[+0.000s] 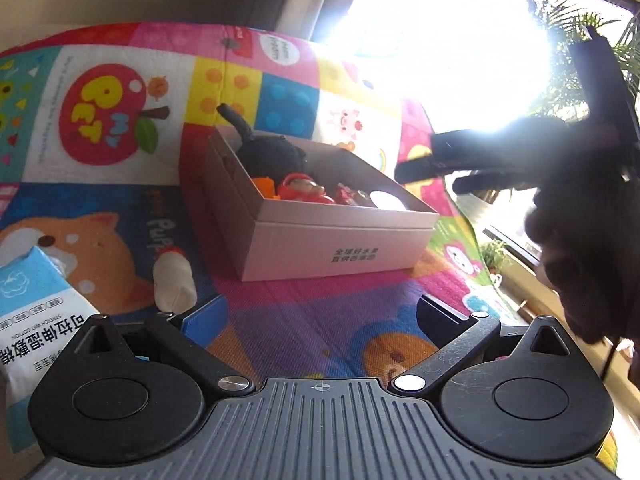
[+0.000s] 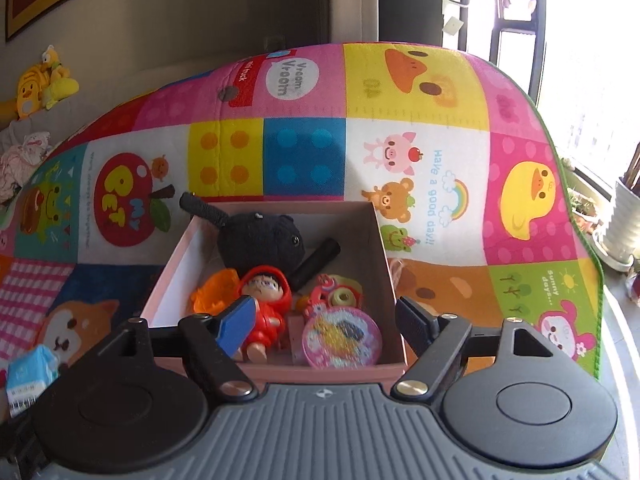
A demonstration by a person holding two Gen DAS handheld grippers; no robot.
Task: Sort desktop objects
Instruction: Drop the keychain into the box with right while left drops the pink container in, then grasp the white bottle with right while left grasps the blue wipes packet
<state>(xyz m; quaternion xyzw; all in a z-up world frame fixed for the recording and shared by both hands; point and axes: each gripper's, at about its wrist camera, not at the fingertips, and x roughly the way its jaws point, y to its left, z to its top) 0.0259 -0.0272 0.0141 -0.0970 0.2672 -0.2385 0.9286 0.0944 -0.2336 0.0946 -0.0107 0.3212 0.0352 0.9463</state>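
Note:
A pink cardboard box (image 1: pixel 328 248) (image 2: pixel 384 248) sits on the colourful play mat. It holds a black plush toy (image 2: pixel 260 240) (image 1: pixel 268 156), a red-hooded doll (image 2: pixel 266 300) (image 1: pixel 304 190), an orange toy (image 2: pixel 212 292), a pink round disc (image 2: pixel 340 338) and small pink pieces. My right gripper (image 2: pixel 326 320) is open and empty, just above the box's near edge. It shows in the left wrist view (image 1: pixel 448 168) as a dark shape over the box's right end. My left gripper (image 1: pixel 320 320) is open and empty, low over the mat in front of the box.
A small white bottle with a red cap (image 1: pixel 174 280) lies on the mat left of the box. A blue-and-white tissue pack (image 1: pixel 36 320) (image 2: pixel 32 372) lies at the far left. The mat edge (image 2: pixel 580 240) drops off to the right by a bright window with potted plants (image 2: pixel 624 220).

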